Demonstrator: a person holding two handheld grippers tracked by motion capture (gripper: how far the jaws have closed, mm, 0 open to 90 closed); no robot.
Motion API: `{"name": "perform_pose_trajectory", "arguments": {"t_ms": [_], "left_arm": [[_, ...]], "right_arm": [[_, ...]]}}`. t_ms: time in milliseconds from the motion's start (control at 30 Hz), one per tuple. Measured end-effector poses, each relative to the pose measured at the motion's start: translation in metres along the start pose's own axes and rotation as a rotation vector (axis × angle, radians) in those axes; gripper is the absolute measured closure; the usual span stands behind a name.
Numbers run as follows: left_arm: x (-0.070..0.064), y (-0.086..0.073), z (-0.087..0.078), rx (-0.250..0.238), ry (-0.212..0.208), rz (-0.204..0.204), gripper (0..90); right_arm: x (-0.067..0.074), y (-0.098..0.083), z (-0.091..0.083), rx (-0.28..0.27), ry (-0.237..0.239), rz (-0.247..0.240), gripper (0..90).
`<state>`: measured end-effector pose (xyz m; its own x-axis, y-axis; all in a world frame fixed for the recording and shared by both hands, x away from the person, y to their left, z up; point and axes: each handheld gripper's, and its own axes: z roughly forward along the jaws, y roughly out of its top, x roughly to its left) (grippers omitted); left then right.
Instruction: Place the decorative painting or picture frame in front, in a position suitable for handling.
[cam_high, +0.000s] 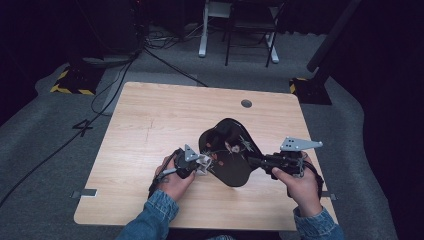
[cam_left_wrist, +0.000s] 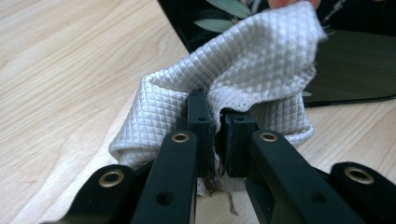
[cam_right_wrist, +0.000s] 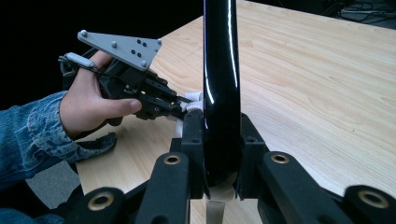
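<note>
On the light wooden table (cam_high: 150, 125) in a dark room, the right gripper (cam_high: 256, 161) clamps the glossy black flower-painted tray (cam_high: 227, 150) by its right rim, apparently steadying it tilted at the table's centre. The left gripper (cam_high: 200, 164), jaws pinched tight on a white quilted cloth (cam_left_wrist: 243, 79), presses it against the tray's left edge, likely for wiping.

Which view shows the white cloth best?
The left gripper view: the quilted white cloth is close up, pinched between the jaws. The high view shows a small pale patch beside the black tray; the right gripper view, a sliver.
</note>
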<state>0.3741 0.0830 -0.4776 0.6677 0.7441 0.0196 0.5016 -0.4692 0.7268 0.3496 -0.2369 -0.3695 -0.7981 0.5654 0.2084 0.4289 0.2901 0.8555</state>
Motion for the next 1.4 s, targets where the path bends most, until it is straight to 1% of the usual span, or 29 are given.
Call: {"name": "perform_pose_trajectory", "arguments": {"t_ms": [100, 133, 300, 367, 400, 500, 567, 700, 767, 900, 933, 1067, 1100, 1200, 1267, 1333, 1367, 1400], "left_arm": [[0.003, 0.000, -0.007, -0.020, 0.009, -0.011, 84.4], [0.004, 0.001, -0.011, -0.027, 0.013, -0.007, 84.4], [0.009, 0.001, -0.030, -0.080, 0.010, -0.029, 84.4], [0.011, 0.001, -0.038, -0.089, 0.010, -0.029, 84.3], [0.011, 0.000, -0.040, -0.094, 0.018, -0.030, 84.4], [0.014, -0.003, -0.048, -0.094, 0.020, -0.037, 84.4], [0.016, -0.006, -0.051, -0.093, 0.026, -0.032, 84.4], [0.022, -0.014, -0.056, -0.077, 0.028, -0.047, 84.3], [0.029, -0.019, -0.058, -0.064, 0.033, -0.062, 84.3], [0.036, -0.025, -0.061, -0.040, 0.032, -0.090, 84.3], [0.038, -0.027, -0.061, -0.026, 0.028, -0.086, 84.3], [0.041, -0.033, -0.061, 0.033, -0.011, -0.109, 84.2], [0.041, -0.033, -0.061, 0.048, -0.015, -0.106, 84.2], [0.042, -0.035, -0.062, 0.097, -0.029, -0.106, 84.1], [0.043, -0.037, -0.063, 0.120, -0.042, -0.119, 84.0], [0.044, -0.039, -0.063, 0.150, -0.068, -0.119, 83.6], [0.044, -0.041, -0.062, 0.161, -0.094, -0.113, 83.0], [0.043, -0.042, -0.061, 0.172, -0.143, -0.088, 82.1]], "right_arm": [[0.001, 0.001, 0.001, -0.002, -0.005, -0.005, 78.8], [0.001, 0.001, 0.001, -0.001, -0.006, -0.007, 78.8], [0.002, 0.001, 0.001, -0.005, -0.009, -0.009, 78.8], [0.002, 0.001, 0.001, -0.007, -0.008, -0.008, 78.7], [0.002, 0.001, 0.002, -0.008, -0.008, -0.009, 78.7], [0.002, 0.001, 0.002, -0.013, -0.011, -0.013, 78.7], [0.002, 0.001, 0.002, -0.015, -0.017, -0.018, 78.8], [0.002, 0.002, 0.002, -0.022, -0.027, -0.025, 78.7], [0.002, 0.002, 0.002, -0.024, -0.032, -0.027, 78.7], [0.001, 0.002, 0.002, -0.026, -0.035, -0.030, 78.1], [0.002, 0.002, 0.002, -0.028, -0.038, -0.034, 75.8], [0.003, 0.003, 0.000, -0.063, -0.060, -0.042, 59.1], [0.003, 0.004, -0.001, -0.069, -0.067, -0.045, 55.9], [0.005, 0.005, -0.003, -0.091, -0.076, -0.052, 50.5], [0.007, 0.007, -0.006, -0.104, -0.080, -0.061, 48.3], [0.008, 0.008, -0.008, -0.112, -0.083, -0.068, 47.4], [0.009, 0.008, -0.009, -0.114, -0.085, -0.069, 47.0], [0.010, 0.009, -0.011, -0.120, -0.087, -0.073, 46.9]]}}
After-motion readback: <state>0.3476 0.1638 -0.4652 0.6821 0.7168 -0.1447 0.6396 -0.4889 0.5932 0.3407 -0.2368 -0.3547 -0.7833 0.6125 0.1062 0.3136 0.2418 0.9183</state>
